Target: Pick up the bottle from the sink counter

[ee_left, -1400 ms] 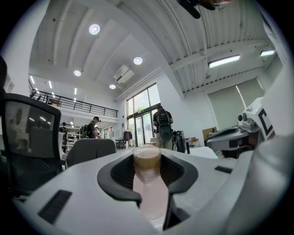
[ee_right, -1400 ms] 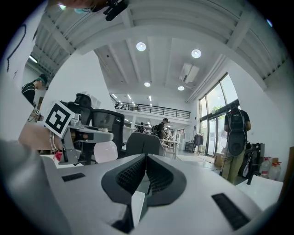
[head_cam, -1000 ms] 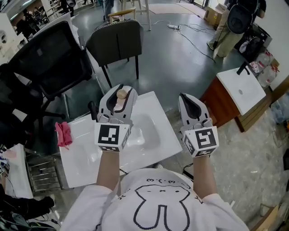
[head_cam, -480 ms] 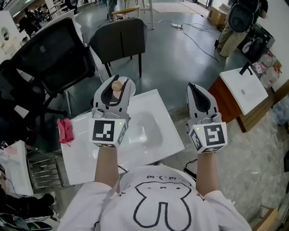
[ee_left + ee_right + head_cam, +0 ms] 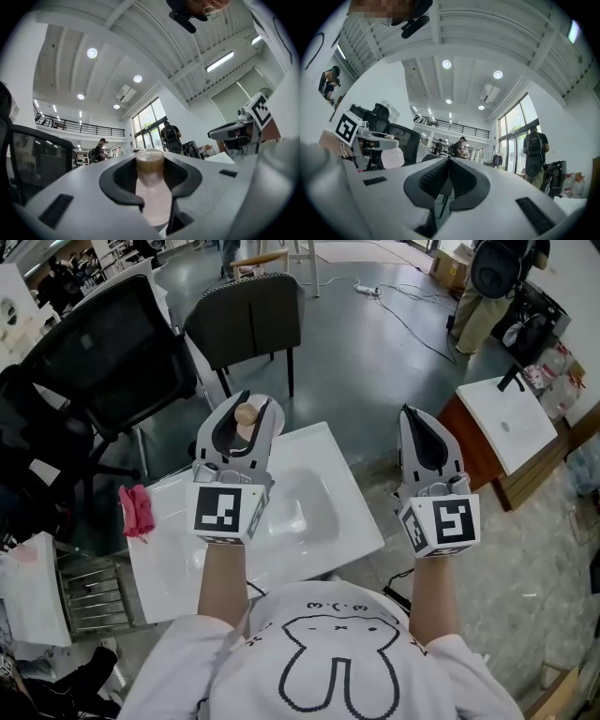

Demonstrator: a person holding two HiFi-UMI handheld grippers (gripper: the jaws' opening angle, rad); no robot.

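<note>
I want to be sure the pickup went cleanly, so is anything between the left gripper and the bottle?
Nothing visible is. The left gripper has its jaws closed on the bottle, whose tan cap pokes up between them, and it is held up over the white sink counter.

Both bare forearms stick straight out from white sleeves, side by side, pointing forward. The left grey-and-white two-jaw gripper (image 5: pixel 254 401) has its jaws clamped on a pale pink bottle with a tan round cap (image 5: pixel 246 414). The right grey-and-white two-jaw gripper (image 5: pixel 419 423) is empty, jaws pressed together.
</note>
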